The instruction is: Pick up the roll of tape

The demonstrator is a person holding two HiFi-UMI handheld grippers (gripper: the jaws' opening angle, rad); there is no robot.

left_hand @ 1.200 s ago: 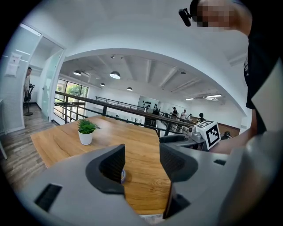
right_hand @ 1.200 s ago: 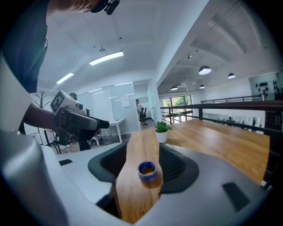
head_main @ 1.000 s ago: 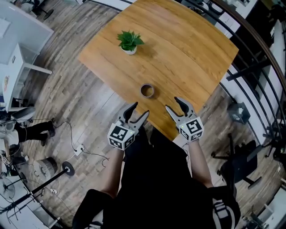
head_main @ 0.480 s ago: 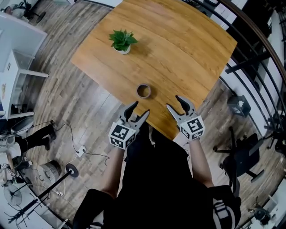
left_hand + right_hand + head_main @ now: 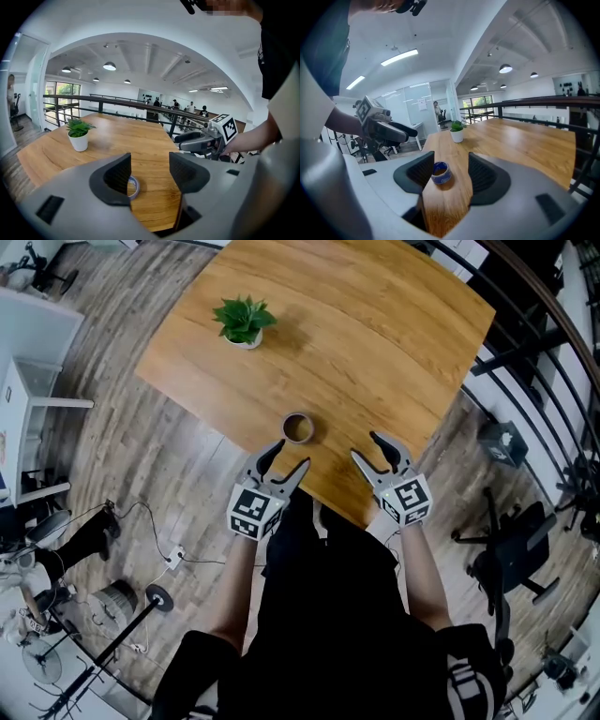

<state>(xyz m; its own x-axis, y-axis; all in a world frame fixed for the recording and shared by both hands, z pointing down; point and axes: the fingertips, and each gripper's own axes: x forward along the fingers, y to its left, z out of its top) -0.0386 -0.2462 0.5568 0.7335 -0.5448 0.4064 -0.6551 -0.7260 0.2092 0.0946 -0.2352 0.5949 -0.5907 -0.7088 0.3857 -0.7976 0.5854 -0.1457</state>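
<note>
The person stands at the near corner of the wooden table (image 5: 394,343), arms out, a gripper in each hand. The left gripper (image 5: 292,454) hangs at the table's edge with its jaws spread wide and nothing between the pads. In its own view the gap (image 5: 150,173) frames only bare wood. The right gripper (image 5: 366,446) is held beside it over the corner, its jaws parted just as wide and also empty. Its own view (image 5: 451,164) shows table top running straight through the opening. The two grippers are apart from each other, both tilted a little downward toward the table.

Just ahead of them lies the roll of tape (image 5: 298,427) – flat on the wood, hole upward, close to the near edge and a touch nearer the left gripper. Neither gripper touches it. In the left gripper view the roll (image 5: 133,186) peeks out past the left-hand pad, half hidden by it. In the right gripper view it (image 5: 440,172) appears inside the gap, toward the left-hand pad (beyond the tips, not between them).

Farther across the table stands a small potted plant (image 5: 243,322) in a white pot, well apart from the tape. Beyond the table's far side a dark metal railing (image 5: 525,381) curves round, and an office chair (image 5: 511,563) stands on the plank floor to the right.
</note>
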